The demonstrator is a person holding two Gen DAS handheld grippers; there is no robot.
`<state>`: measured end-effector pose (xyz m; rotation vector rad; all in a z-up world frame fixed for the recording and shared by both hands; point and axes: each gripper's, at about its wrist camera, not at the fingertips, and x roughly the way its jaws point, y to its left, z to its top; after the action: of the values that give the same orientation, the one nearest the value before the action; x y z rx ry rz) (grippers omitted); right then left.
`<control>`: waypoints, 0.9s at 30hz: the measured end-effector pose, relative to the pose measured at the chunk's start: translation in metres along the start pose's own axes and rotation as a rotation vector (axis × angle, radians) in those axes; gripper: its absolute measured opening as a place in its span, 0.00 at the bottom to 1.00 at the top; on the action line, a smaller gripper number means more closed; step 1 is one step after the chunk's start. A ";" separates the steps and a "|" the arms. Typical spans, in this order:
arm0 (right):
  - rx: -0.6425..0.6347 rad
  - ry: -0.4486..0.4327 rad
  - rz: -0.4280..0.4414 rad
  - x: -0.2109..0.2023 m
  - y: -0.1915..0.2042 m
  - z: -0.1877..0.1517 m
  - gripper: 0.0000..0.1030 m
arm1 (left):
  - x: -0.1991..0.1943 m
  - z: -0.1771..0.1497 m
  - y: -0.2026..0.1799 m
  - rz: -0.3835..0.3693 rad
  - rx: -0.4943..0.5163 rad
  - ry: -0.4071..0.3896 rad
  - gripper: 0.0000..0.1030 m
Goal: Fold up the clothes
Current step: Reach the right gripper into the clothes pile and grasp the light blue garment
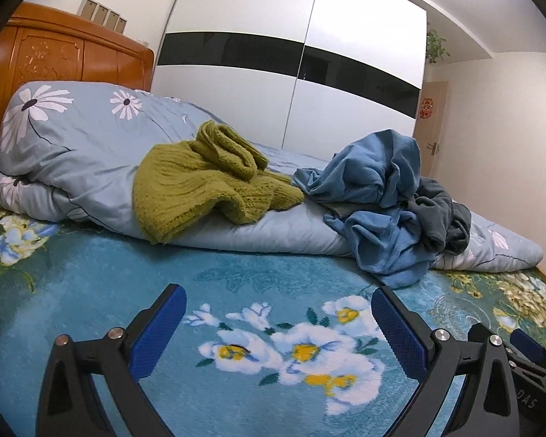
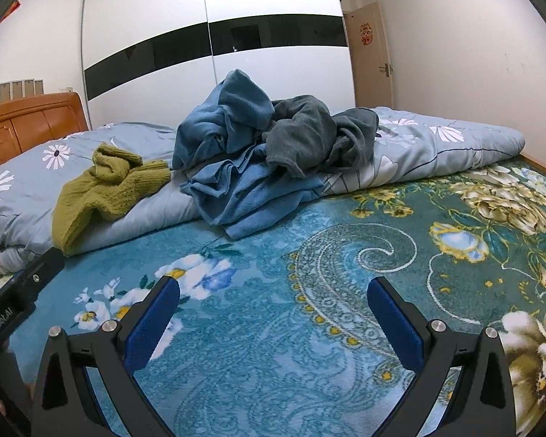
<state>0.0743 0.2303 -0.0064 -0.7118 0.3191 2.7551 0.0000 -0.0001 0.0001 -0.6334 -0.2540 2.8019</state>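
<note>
Ahead from left wrist: left gripper [image 1: 278, 304] spread wide, empty; green sweater [image 1: 200, 189] crumpled at 12 o'clock on quilt [image 1: 72, 145]. From right wrist: right gripper [image 2: 273, 296] likewise apart; blue clothes [image 2: 244, 167] heaped at 12. Nothing folded yet.

Both wrist cameras sit low over the floral blanket [image 1: 91, 273], looking forward between their own blue pads across the bed toward the white wardrobe [image 1: 273, 18]. The left view sits nearer the wooden headboard [image 1: 72, 54], the right nearer the door [image 2: 373, 51]. Both share the green sweater [image 1: 200, 182] and the blue clothes pile [image 2: 244, 153].
</note>
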 end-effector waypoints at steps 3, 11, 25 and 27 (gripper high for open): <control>0.008 0.012 0.002 0.002 -0.002 0.000 1.00 | -0.002 0.005 0.003 0.008 -0.015 -0.023 1.00; 0.076 0.114 0.019 0.021 -0.015 0.005 1.00 | -0.011 0.018 0.027 0.061 -0.015 -0.098 1.00; -0.098 0.087 -0.054 0.156 0.056 0.237 1.00 | -0.009 0.014 0.031 0.072 -0.004 0.007 1.00; -0.072 0.100 -0.074 0.175 0.062 0.246 0.98 | -0.007 0.013 0.036 0.052 -0.037 0.013 1.00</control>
<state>-0.2004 0.2771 0.1255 -0.8632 0.2105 2.6779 -0.0069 -0.0378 0.0061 -0.6751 -0.2915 2.8476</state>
